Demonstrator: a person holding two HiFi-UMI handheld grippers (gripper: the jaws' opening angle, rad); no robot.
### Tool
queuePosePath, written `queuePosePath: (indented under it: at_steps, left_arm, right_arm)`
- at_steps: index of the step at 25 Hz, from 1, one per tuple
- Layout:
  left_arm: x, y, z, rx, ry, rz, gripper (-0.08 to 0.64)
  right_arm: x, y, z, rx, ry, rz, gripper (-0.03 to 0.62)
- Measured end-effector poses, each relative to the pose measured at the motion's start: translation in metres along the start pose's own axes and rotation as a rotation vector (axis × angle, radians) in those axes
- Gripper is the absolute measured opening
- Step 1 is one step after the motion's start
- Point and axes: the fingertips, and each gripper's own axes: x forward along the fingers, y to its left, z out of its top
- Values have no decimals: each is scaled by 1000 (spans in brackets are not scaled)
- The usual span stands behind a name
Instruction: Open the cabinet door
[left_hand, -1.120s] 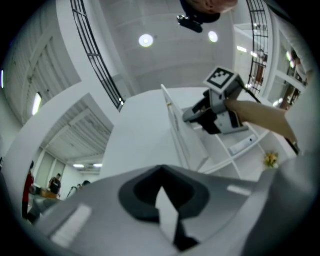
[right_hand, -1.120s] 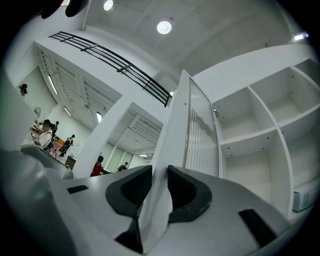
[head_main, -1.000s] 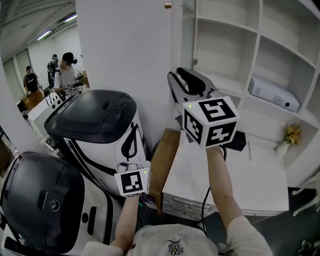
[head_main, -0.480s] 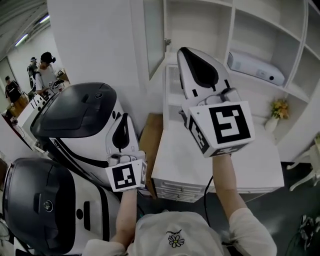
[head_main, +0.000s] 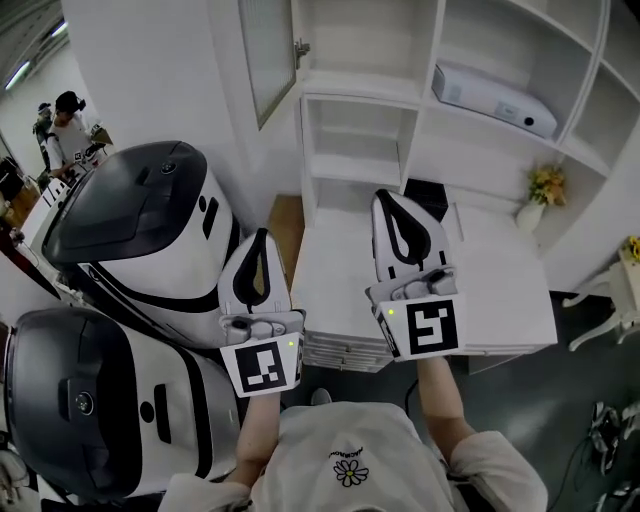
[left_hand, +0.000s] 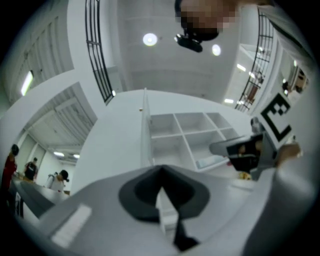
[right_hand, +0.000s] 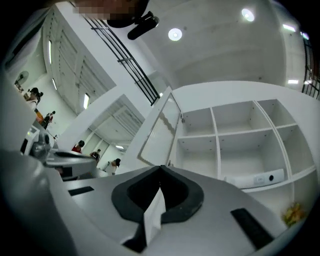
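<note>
Right gripper (head_main: 390, 205): jaws fully together, nothing between them; its own view (right_hand: 161, 171) confirms this. It hangs over the low white counter (head_main: 500, 320), pointing away from the person and tilted upward.

Left gripper (head_main: 261, 240): jaws also together and empty, checked in its own view (left_hand: 161, 170). It sits at the counter's left edge, beside the large black-and-white machine (head_main: 140, 230).

Outward to the target: the cabinet door (head_main: 268, 55) is at the far top of the head view, at the left end of the white shelf unit (head_main: 420, 130). It already stands swung out from the unit rather than lying flat against it. The right gripper view shows its face angled off to the left (right_hand: 159, 131), and the left gripper view shows it nearly edge-on (left_hand: 145, 130). Its long axis is upright. A small knob (head_main: 300, 47) shows at its right edge, next to the shelf frame. I cannot tell which edge carries the hinges.

Key relation: the door lies almost straight far from the left gripper, and far and to the left of the right gripper. Both grippers are well apart from it, with neither touching. Judgement: the left gripper is the better lined up, while the right tip reaches further toward the shelving. With the door open, little of the task appears to remain.
</note>
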Motion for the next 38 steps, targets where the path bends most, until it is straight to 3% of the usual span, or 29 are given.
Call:
queuePosePath:
  at_steps: [6, 13, 19, 27, 38]
  left_arm:
    - [-16, -20, -37, -65, 94, -11, 8]
    - [-19, -32, -83, -85, 204, -39, 8]
    - [-12, -39, -84, -91, 194, -54, 8]
    - [-13, -37, -99, -72, 252, -53, 8]
    - [4, -42, -91, -95, 200, -61, 8]
  right_arm:
    - [-40, 6, -85, 104, 190, -19, -2]
    - [-63, 17, -126, 203, 284, -43, -2]
    - [-64, 17, -136, 214, 312, -48, -2]
    - [-57, 14, -137, 227, 298, -54, -2]
    - [-52, 10, -143, 246, 314, -45, -2]
